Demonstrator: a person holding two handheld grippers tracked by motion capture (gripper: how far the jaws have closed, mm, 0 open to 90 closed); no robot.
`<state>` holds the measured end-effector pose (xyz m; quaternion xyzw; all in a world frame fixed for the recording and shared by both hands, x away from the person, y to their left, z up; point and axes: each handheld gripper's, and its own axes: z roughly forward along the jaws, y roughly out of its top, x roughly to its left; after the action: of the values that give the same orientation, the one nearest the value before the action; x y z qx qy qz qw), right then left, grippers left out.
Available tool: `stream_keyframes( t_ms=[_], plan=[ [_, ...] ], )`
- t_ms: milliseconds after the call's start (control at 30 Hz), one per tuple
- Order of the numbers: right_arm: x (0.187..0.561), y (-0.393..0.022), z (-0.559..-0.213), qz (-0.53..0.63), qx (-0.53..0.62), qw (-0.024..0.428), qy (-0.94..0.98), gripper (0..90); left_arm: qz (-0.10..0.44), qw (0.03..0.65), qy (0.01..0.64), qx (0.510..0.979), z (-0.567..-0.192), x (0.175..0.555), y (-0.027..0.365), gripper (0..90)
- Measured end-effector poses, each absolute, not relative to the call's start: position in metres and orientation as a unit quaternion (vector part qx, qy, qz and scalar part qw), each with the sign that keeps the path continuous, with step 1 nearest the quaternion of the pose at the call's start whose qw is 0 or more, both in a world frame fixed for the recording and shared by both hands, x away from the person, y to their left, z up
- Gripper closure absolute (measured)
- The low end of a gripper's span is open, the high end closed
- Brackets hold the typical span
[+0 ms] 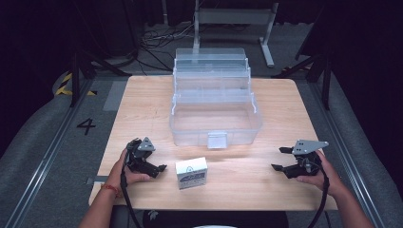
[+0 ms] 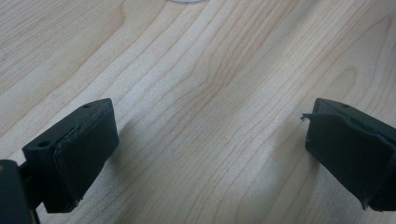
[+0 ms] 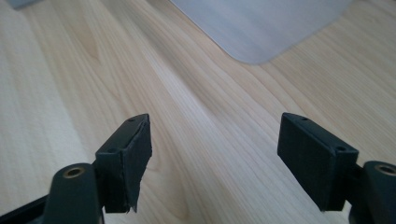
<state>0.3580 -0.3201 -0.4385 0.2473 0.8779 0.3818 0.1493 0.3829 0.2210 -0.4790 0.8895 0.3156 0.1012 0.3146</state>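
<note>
Small white box (image 1: 191, 173) on table (image 1: 142, 104), just in front of open clear organizer case (image 1: 215, 118) – likely meant to go inside, case tiers already spread. My left gripper (image 1: 159, 167) just left of box, jaws wide, nothing between. My right gripper (image 1: 280, 159) well right of box, jaws wide, empty – both parked flanking box, ready for pickup

Beyond your wooden worktop (image 1: 142, 104), on the grey floor (image 1: 57, 142), you have a painted number 4 (image 1: 86, 126) to the left, yellow-black hazard tape (image 1: 64, 84) at far left, loose cables (image 1: 161, 38) and a metal stand (image 1: 235, 16) at the far edge.
</note>
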Motion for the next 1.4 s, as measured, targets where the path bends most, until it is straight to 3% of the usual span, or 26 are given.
stream_keyframes(
  t_ms=[333,400,467,600,733,967,1400],
  plan=[
    [0.346,-0.288,-0.422,0.391,0.199,0.146,0.887,26.9,0.102,0.316,0.317,0.888,-0.479,0.383,0.221,3.6],
    [0.345,-0.281,-0.418,0.399,0.190,0.138,0.886,26.9,0.100,0.316,0.307,0.892,-0.476,0.381,0.220,9.3],
    [0.343,-0.272,-0.414,0.402,0.179,0.137,0.888,26.9,0.094,0.318,0.298,0.895,-0.472,0.380,0.218,22.8],
    [0.341,-0.257,-0.409,0.409,0.163,0.129,0.889,26.9,0.097,0.335,0.295,0.890,-0.463,0.379,0.218,21.6],
    [0.338,-0.239,-0.411,0.392,0.137,0.131,0.900,26.9,0.134,0.357,0.277,0.882,-0.432,0.367,0.221,21.7],
    [0.347,-0.255,-0.430,0.372,0.168,0.133,0.903,26.9,0.165,0.376,0.223,0.884,-0.383,0.339,0.211,22.2],
    [0.372,-0.306,-0.452,0.353,0.267,0.154,0.883,27.4,0.136,0.363,0.173,0.905,-0.351,0.316,0.176,20.9]
  ],
)
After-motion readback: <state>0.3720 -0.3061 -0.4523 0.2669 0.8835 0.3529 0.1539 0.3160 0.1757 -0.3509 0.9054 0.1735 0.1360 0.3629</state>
